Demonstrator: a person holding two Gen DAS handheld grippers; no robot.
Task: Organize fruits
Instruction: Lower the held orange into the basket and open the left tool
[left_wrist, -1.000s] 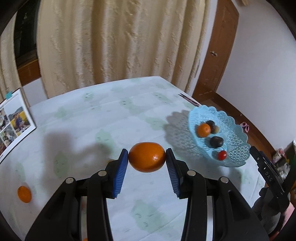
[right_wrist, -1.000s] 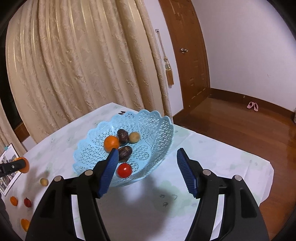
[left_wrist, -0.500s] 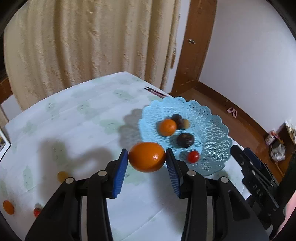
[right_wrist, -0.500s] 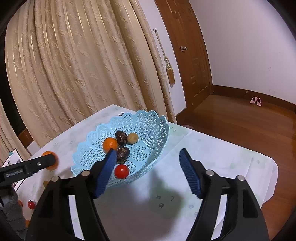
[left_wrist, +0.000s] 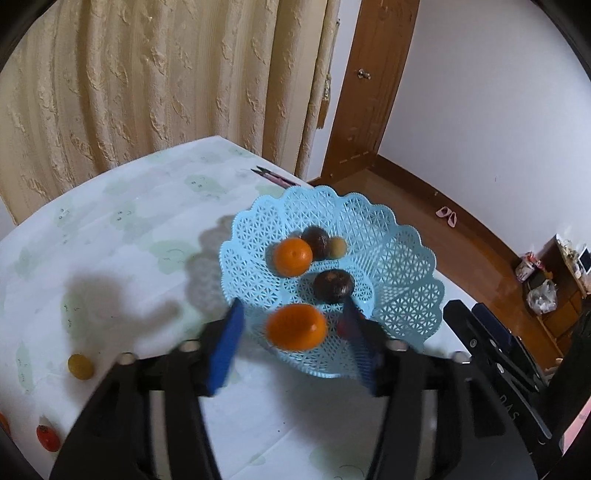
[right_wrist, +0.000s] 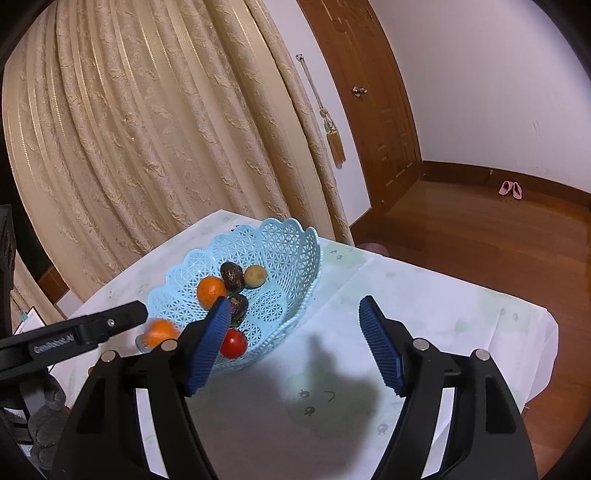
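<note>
A light blue lattice basket (left_wrist: 402, 266) (right_wrist: 291, 258) stands on the white tablecloth. It holds an orange (left_wrist: 292, 256), two dark fruits, a small tan fruit and a red tomato (right_wrist: 233, 342). My left gripper (left_wrist: 293, 341) is over the basket's near rim, its jaws wide open. A blurred orange (left_wrist: 296, 327) (right_wrist: 159, 332) sits loose between the jaws, touching neither pad. My right gripper (right_wrist: 293, 345) is open and empty beside the basket.
On the cloth to the left lie a small yellow fruit (left_wrist: 79, 366) and a red fruit (left_wrist: 48, 437). A pen-like item (left_wrist: 273, 176) lies behind the basket. The table edge drops to a wooden floor (right_wrist: 480, 236) on the right.
My left gripper moved right to the basket's near rim and opened, letting go of the orange. My right gripper backed away a little from the basket, still open.
</note>
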